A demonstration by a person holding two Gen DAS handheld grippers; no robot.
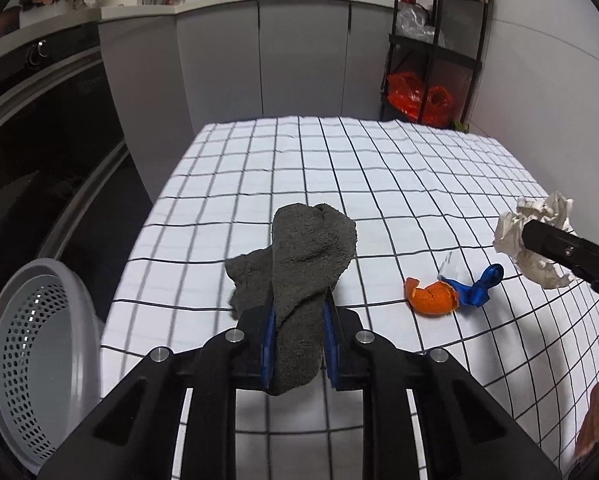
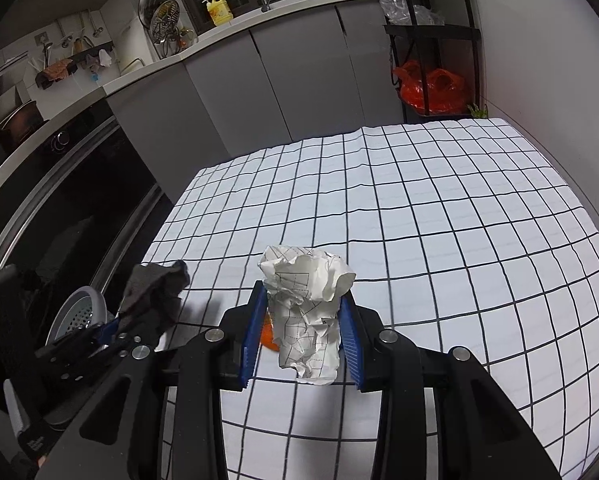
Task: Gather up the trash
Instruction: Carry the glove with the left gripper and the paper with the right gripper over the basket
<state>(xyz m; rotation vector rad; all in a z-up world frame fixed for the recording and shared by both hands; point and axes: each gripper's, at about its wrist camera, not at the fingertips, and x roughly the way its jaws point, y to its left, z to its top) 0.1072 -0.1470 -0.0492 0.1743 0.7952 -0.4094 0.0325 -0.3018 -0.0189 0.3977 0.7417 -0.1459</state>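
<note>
Trash is held in both hand-held grippers above the white surface [image 1: 379,168] with its black grid cloth. A dark grey terry cloth rag [image 1: 299,280] is clamped between the blue pads of the left hand-held gripper [image 1: 299,316], whose jaws are drawn in tight on it, over the near left part of the surface. A crumpled ball of white printed paper [image 2: 311,308] is gripped by the right hand-held gripper [image 2: 303,320], its jaws narrowed around the wad, toward the right edge as seen from the left wrist. An orange peel piece [image 1: 433,296] and a knotted blue plastic scrap [image 1: 477,284] are seen lying touching each other on the cloth between the two grippers. A grey perforated plastic basket [image 1: 31,344] is seen just off the near left corner, tilted.
</note>
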